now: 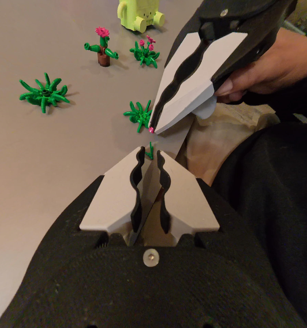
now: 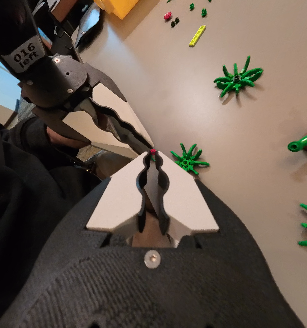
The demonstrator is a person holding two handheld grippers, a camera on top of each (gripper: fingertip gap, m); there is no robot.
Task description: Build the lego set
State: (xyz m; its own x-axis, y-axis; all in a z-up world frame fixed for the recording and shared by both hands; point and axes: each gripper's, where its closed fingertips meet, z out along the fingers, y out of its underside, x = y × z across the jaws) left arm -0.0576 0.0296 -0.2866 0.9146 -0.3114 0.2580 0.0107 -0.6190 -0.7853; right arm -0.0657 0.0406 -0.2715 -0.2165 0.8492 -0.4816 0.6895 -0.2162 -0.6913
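Right claw (image 2: pixel 153 152) pinches a pink bud (image 2: pixel 153 151); left claw (image 1: pixel 149 150) grips a green stem (image 1: pixel 150 151) (tips nearly meeting, frame centre).

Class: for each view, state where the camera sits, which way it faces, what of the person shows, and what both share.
Left wrist view: on the left hand-held gripper, facing across the table towards the right hand-held gripper; a hand shows.
Right wrist view: on the right hand-held gripper, facing the left one's tips; dark clothing shows.
Shared: pink bud, small leaf plant.
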